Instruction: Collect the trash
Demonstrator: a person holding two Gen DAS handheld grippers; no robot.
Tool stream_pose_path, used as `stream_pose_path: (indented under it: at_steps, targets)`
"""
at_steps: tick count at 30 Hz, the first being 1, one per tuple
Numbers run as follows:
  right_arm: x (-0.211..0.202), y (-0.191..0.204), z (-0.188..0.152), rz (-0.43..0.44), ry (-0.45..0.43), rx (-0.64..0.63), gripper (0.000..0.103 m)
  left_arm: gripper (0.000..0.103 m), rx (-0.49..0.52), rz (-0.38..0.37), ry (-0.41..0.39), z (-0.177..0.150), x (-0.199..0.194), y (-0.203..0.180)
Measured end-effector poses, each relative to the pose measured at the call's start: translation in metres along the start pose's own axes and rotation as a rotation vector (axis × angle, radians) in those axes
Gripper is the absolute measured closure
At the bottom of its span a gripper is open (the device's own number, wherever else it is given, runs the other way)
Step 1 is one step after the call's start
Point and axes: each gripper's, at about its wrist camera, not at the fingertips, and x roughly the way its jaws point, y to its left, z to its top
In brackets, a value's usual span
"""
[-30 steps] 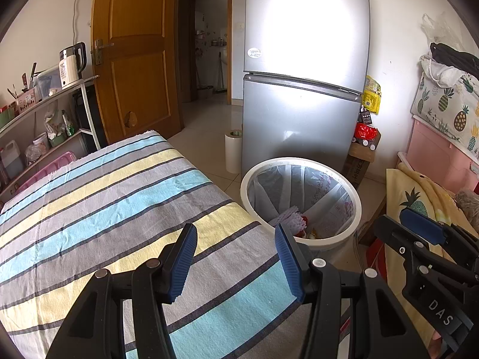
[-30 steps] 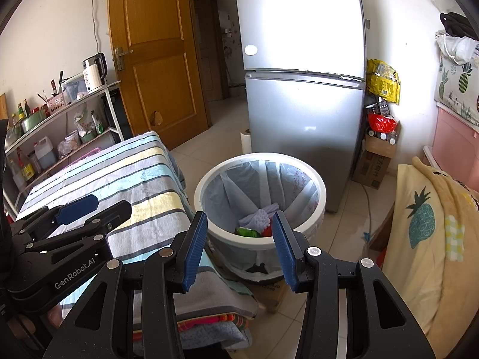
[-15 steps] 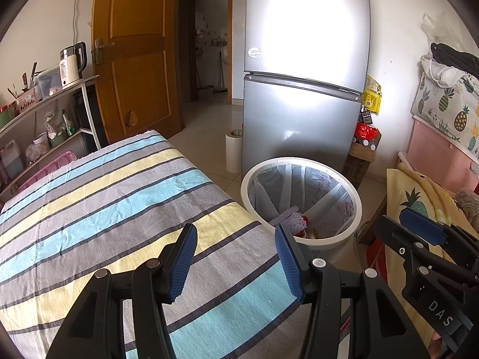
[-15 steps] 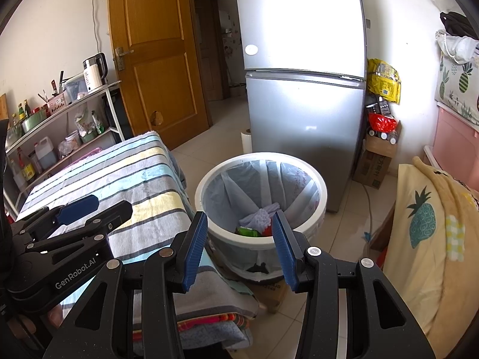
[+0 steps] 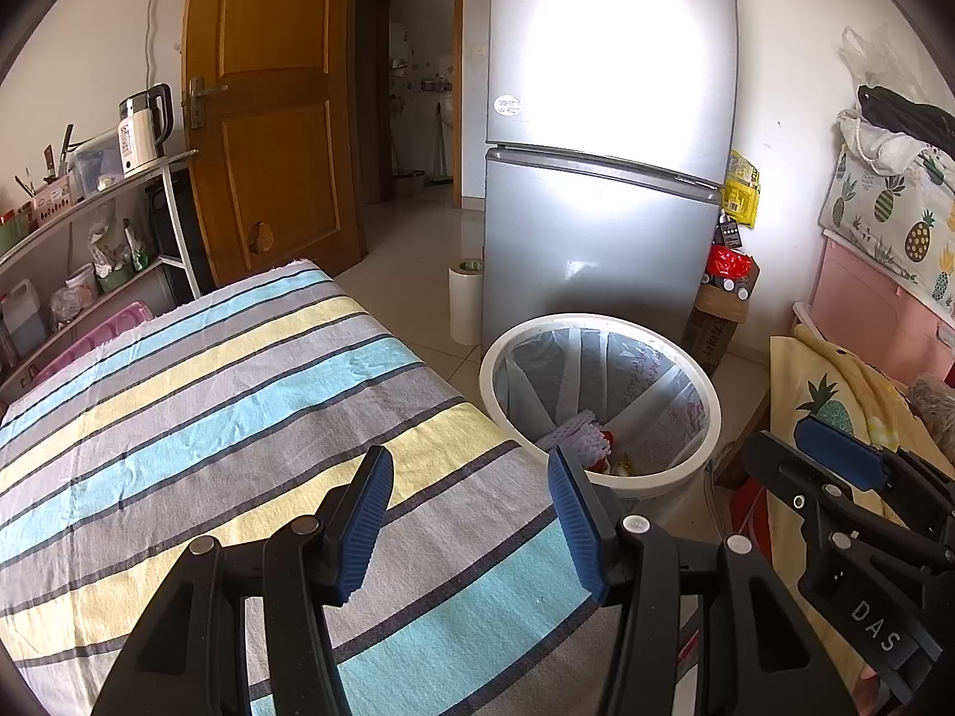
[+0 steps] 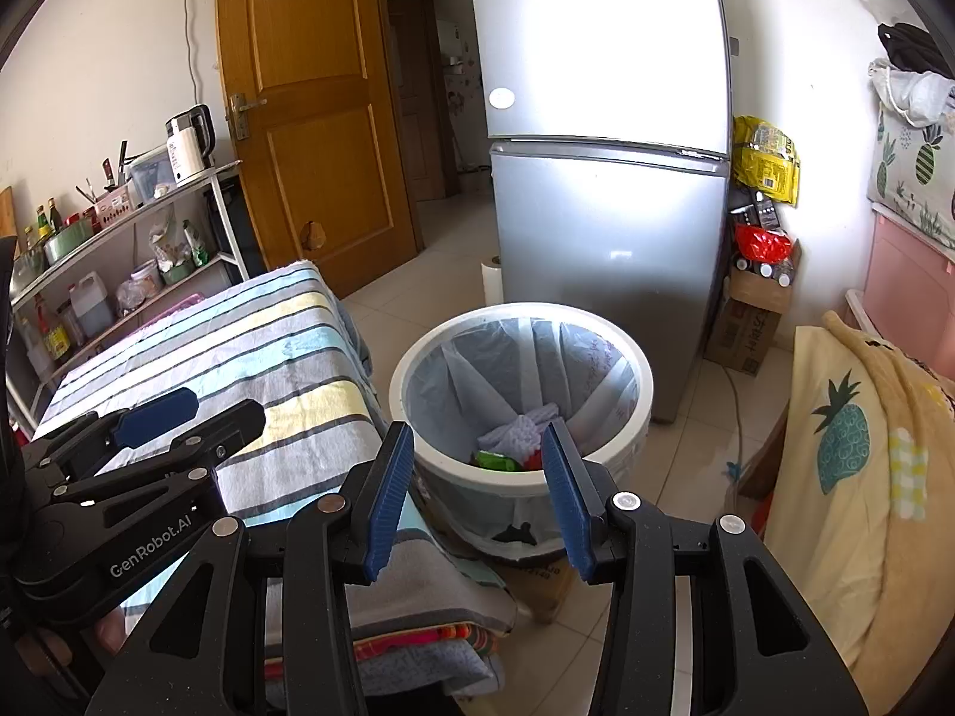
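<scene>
Both grippers empty at this point. Left gripper [image 5: 470, 513] parked over the striped cloth [image 5: 239, 417] on the counter, fingers [image 5: 365, 513] spread wide with nothing between them. Right gripper [image 6: 477, 495] hung off the counter's end, lined up on the trash bin [image 6: 641, 411], fingers [image 6: 388, 495] also wide and gripping nothing. Looked like a post-drop or idle pose, judging only by how both pointed toward the bin with empty fingers.

Trash already sitting at the bottom of the bin: white foam netting [image 5: 576, 435], a green wrapper [image 6: 495, 460] and something red [image 6: 533, 459] beside it, all inside the pale liner bag [image 6: 471, 382]. Bin placed on the floor right at the counter's corner, just in front of the silver fridge [image 5: 603, 179], probably so stuff could be carried off the cloth and dropped in with a short reach.

No loose trash spotted anywhere on the striped cloth, so probably close to done, or next piece somewhere out of view. Cluttered shelf [image 6: 119, 221] with the kettle [image 6: 188, 143] along the left wall, pineapple blanket [image 6: 847, 447] to the right, neither obviously trash. Paper roll [image 5: 465, 298] standing on the floor beside the fridge, hard to say if that counted.
</scene>
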Motion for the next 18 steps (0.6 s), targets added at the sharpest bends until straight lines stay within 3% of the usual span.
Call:
stream_pose_path:
  at_steps: [18]
  targets:
    - [0.0000, 0.0000, 0.0001, -0.001, 0.001, 0.001, 0.057, 0.049, 0.004, -0.006, 0.009, 0.0005, -0.0008, -0.0005]
